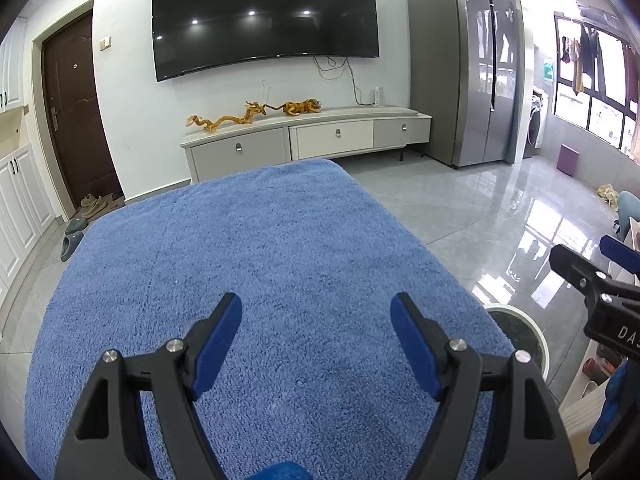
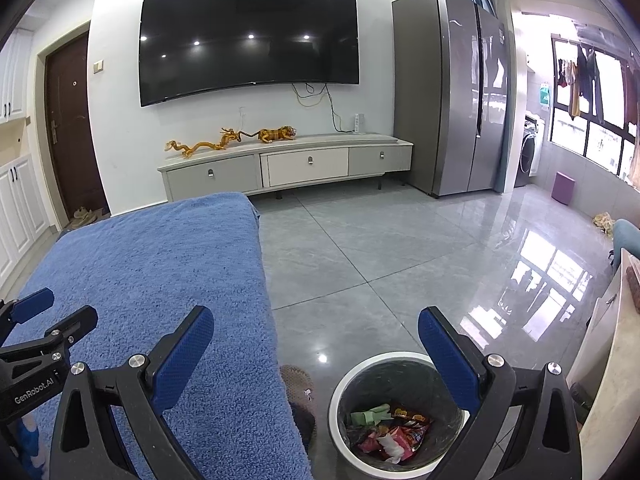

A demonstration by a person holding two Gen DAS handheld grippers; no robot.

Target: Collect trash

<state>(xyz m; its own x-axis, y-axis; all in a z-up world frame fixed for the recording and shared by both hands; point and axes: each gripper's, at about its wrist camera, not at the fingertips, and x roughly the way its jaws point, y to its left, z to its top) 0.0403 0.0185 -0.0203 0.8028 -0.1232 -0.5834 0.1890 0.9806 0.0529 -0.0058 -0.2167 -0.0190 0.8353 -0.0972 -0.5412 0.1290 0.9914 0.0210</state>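
The trash sits down in the bin, a heap of crumpled wrappers, red, orange and green, lying on the bottom of a round white-rimmed bin lined with a dark bag, standing on the grey tiled floor just beside the right edge of the blue towel. Right above it hangs the right gripper, blue pads spread wide, nothing between them, the right-hand pad over the bin's rim in the right wrist view. Over to the left, the left gripper hovers above the towel, jaws also spread apart and holding nothing; under it the fluffy blue surface covers a raised surface like a table. From the left wrist view a slice of the bin peeks out past the towel's right edge, and the right gripper shows at the frame's right side. Further back, a low TV cabinet carries golden dragon and tiger figurines, a big dark television hangs on the wall above, and a tall silver fridge stands to the right.
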